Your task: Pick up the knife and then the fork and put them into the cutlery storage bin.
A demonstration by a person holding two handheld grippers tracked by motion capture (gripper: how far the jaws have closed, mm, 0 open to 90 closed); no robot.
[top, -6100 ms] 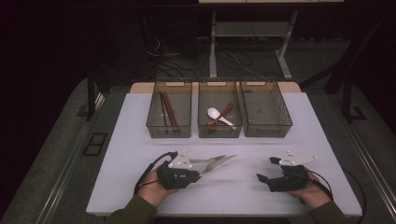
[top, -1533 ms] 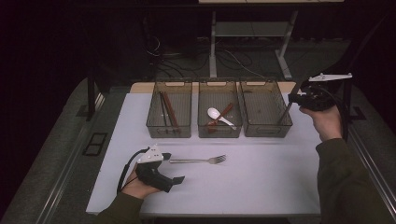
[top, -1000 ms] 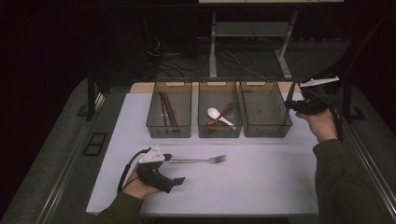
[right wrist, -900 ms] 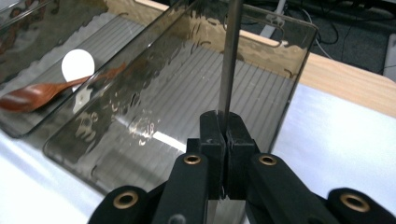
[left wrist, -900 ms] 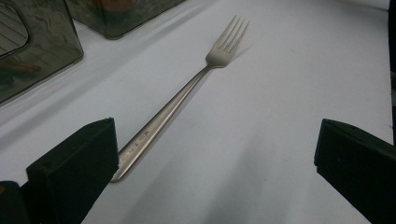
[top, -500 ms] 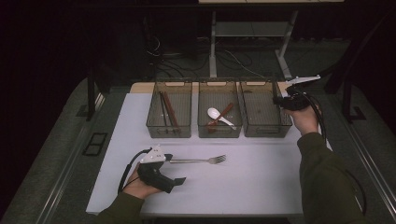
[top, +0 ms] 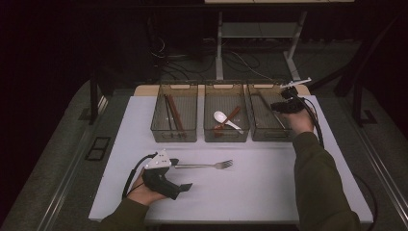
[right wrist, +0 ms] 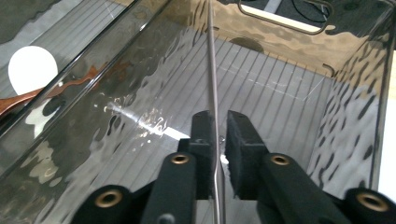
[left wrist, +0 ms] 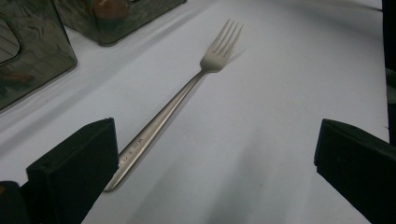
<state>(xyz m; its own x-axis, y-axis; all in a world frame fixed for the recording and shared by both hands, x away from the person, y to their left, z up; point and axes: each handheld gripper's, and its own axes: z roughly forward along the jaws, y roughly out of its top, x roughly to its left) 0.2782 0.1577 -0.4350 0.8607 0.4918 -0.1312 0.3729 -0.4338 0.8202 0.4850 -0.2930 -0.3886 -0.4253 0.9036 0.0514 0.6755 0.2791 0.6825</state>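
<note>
Steel knife (right wrist: 212, 88) clenched in right claw (right wrist: 218, 135) | left claw (left wrist: 210, 163) released beside fork (left wrist: 180, 100)

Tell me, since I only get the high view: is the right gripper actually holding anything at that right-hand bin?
Observer: Yes. Seen up close, the right gripper has its fingers pinched on a thin metal utensil, down inside the bin.
Operator: And the other one?
Observer: The left gripper holds nothing. Its fingers stand wide apart, and the fork lies flat on the table, its handle beside one of them.
</note>
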